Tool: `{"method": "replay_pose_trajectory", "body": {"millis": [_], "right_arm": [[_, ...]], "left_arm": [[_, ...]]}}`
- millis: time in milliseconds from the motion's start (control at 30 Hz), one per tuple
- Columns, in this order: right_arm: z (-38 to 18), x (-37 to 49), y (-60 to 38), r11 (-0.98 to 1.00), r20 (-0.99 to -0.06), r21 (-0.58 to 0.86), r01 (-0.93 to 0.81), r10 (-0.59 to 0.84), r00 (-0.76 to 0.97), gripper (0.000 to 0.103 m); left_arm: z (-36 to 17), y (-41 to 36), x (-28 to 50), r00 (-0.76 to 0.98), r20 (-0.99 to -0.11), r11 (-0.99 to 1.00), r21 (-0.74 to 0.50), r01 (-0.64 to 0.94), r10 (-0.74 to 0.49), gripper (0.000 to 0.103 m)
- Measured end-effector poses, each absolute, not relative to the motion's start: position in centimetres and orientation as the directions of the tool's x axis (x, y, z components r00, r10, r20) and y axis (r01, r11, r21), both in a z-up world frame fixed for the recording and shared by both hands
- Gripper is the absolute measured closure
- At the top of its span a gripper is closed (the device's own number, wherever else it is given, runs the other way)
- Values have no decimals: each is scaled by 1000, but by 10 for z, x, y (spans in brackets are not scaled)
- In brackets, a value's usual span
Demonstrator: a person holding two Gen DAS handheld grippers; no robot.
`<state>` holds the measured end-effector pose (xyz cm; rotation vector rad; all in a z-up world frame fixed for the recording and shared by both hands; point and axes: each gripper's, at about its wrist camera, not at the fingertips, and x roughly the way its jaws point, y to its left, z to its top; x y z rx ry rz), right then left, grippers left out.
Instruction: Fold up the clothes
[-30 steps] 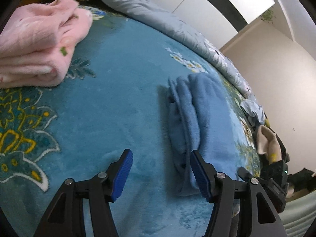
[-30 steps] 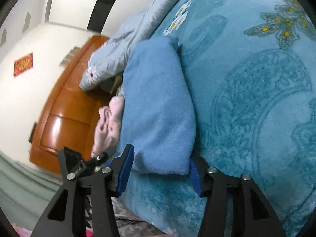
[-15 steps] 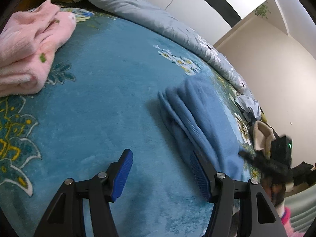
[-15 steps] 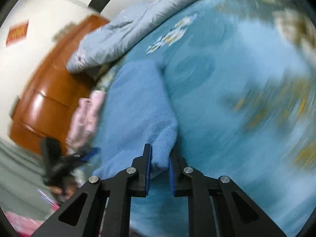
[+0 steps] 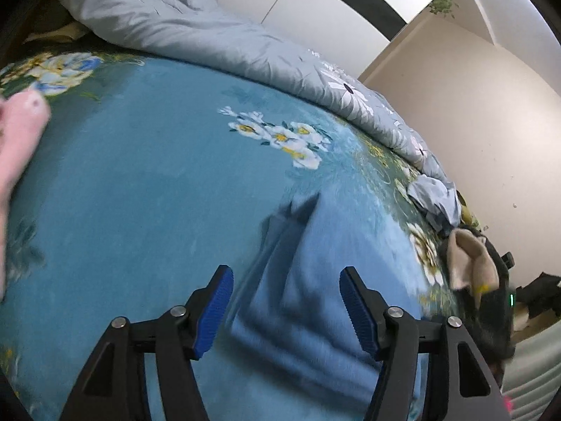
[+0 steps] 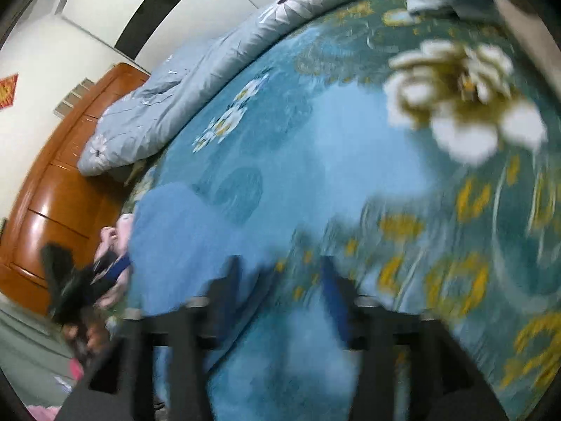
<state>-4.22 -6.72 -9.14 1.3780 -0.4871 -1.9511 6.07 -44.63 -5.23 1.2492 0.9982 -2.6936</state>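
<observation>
While both views blur, left gripper point(image 5: 285, 310) gapes wide over folded blue garment point(image 5: 315, 298), right gripper point(image 6: 280, 291) parted, empty, teal floral blanket point(image 5: 140, 193) beneath, pink clothes point(image 5: 17, 140) leftward.

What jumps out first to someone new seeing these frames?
The teal floral blanket fills both views, with a folded blue garment lying on it between the open fingers of the left claw. The right wrist view is heavily motion-blurred; the right claw looks open, with the garment just left of it. A rumpled grey quilt runs along the blanket's far edge.
</observation>
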Motion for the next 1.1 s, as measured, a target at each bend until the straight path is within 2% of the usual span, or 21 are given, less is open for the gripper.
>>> {"method": "replay_pose_trajectory", "body": {"millis": [33, 100, 167, 267, 533, 567, 600, 633, 667, 700, 800, 933, 1100], "right_arm": [[-94, -37, -68, -677, -652, 670, 306, -733, -195, 32], [-100, -27, -73, -647, -619, 709, 279, -761, -191, 21], [-106, -17, -77, -615, -586, 747, 252, -788, -189, 19], [-104, -6, -88, -632, -591, 742, 225, -774, -226, 19], [-109, 32, -135, -591, -572, 769, 245, -807, -149, 19], [-109, 33, -135, -596, -574, 765, 243, -803, -164, 25], [-109, 31, -133, -600, -573, 765, 234, -800, -176, 44], [-109, 28, -130, -600, -571, 769, 220, -800, -184, 54], [-109, 26, -127, -600, -569, 773, 205, -799, -191, 74], [-109, 23, -124, -600, -567, 777, 191, -799, -199, 87], [-95, 10, -113, -607, -569, 763, 225, -794, -214, 90], [-74, -18, -87, -646, -590, 715, 267, -762, -267, 90], [-91, -39, -72, -657, -620, 724, 209, -753, -220, 88]], "left_arm": [[-59, -448, 49, -658, -705, -785, -553, 279, 263, 35], [-75, -448, 31, -604, -740, -771, -558, 308, 294, 34], [-88, -448, 22, -560, -763, -765, -558, 321, 322, 35], [-96, -447, 26, -550, -756, -756, -578, 307, 355, 35], [-102, -454, 38, -558, -703, -699, -659, 277, 442, 34], [-102, -454, 39, -558, -698, -695, -666, 273, 449, 34], [-102, -454, 40, -558, -692, -690, -672, 269, 457, 34], [-102, -454, 42, -560, -688, -686, -677, 267, 461, 34], [-102, -454, 44, -564, -685, -681, -681, 269, 462, 34], [-102, -453, 46, -569, -677, -671, -690, 271, 467, 35], [-104, -446, 57, -577, -647, -629, -728, 272, 499, 36], [-113, -417, 71, -537, -590, -576, -788, 218, 603, 37], [-99, -406, 79, -568, -615, -630, -749, 204, 547, 36]]}}
